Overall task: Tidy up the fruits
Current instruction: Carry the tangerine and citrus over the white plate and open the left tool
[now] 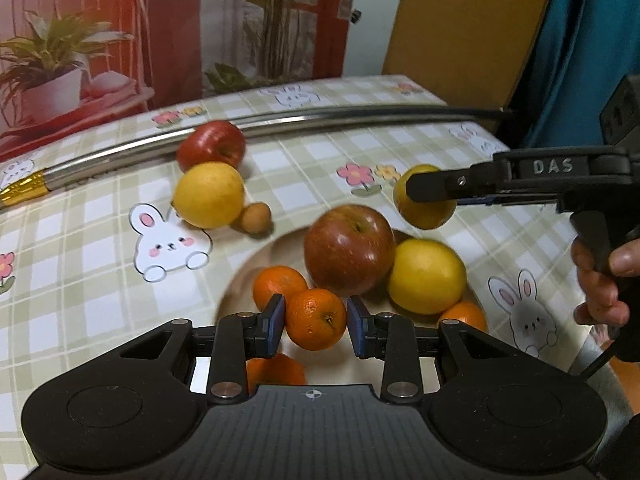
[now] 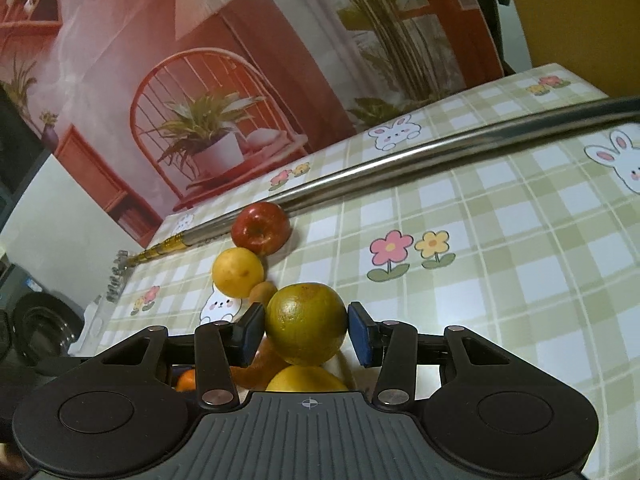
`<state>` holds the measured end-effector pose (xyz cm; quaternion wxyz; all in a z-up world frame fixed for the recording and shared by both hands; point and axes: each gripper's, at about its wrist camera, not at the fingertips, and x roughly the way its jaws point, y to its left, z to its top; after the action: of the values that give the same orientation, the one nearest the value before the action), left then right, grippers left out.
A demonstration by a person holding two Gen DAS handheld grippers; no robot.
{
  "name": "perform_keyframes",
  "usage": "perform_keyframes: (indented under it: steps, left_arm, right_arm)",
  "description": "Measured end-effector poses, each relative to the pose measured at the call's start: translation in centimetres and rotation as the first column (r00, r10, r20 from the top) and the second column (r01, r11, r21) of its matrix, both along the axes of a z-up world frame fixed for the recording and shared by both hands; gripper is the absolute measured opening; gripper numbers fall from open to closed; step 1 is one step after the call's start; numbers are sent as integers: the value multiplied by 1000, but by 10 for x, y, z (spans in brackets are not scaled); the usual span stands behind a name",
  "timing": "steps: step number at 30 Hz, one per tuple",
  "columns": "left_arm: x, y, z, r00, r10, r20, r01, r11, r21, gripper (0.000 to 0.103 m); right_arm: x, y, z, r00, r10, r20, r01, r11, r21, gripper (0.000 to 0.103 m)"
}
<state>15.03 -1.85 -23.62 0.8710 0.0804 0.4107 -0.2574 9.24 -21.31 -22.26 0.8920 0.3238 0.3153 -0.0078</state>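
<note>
Checked tablecloth (image 1: pixel 100 208) with bunny and flower prints covers the table; a long metal rod (image 1: pixel 280 120) with a gold end lies across its far side. Printed backdrop (image 1: pixel 120 40) of plants and a red chair stands behind.

Pale plate (image 1: pixel 240 280) sits near the left gripper, loaded with fruit: 1 big red-brown apple (image 1: pixel 349 249), dull skin with yellow flecks, stem dimple up; 1 smooth yellow lemon (image 1: pixel 426 276) touching the apple's right side; several small mandarins, 1 behind the left finger (image 1: pixel 276 286), 1 at the plate's right edge (image 1: pixel 464 314).

Off the plate on the cloth: a second red apple (image 1: pixel 211 146) just beside the rod, a second lemon (image 1: pixel 209 194) touching it in front, and a small tan round fruit (image 1: pixel 256 217) against that lemon.

Left gripper (image 1: pixel 316 324): mandarin (image 1: pixel 316 319), glossy orange with a brown stem scar, sits between the blue pads. Left pad looks to touch it, right pad shows a thin gap, so cannot tell if clamped.

Right gripper (image 2: pixel 306 330): both pads pressed on a yellow-green orange (image 2: pixel 306 322), mottled skin with brownish specks, held in the air above the plate's fruit. In the left view it hangs over the plate's far right rim, with a hand (image 1: pixel 600 280) on the trigger.
</note>
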Motion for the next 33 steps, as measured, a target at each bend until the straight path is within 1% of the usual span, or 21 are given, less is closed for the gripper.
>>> perform_keyframes:
  steps: [5, 11, 18, 23, 28, 33]
  left_arm:
    - [3, -8, -10, 1000, -16, -25, 16, 1000, 22, 35]
    - [7, -16, -16, 999, -33, -28, 34, 998, 50, 35]
    - [11, -23, -19, 999, -43, -21, 44, 997, 61, 35]
    - [10, -23, -19, 999, -44, -17, 45, 997, 59, 36]
    - [12, -21, -18, 999, -37, -35, 39, 998, 44, 36]
    - [10, -19, -15, 999, -34, -27, 35, 999, 41, 36]
  right_arm:
    - [-7, 0, -2, 1000, -8, -2, 8, 1000, 7, 42]
    - [-8, 0, -2, 1000, -9, 0, 9, 1000, 5, 42]
    - [-9, 0, -2, 1000, -10, 1, 10, 1000, 5, 42]
    - [-10, 0, -2, 1000, -10, 2, 10, 1000, 5, 42]
    - [-9, 0, -2, 1000, -8, 2, 8, 1000, 4, 42]
    - [-12, 2, -1, 1000, -7, 5, 7, 1000, 2, 42]
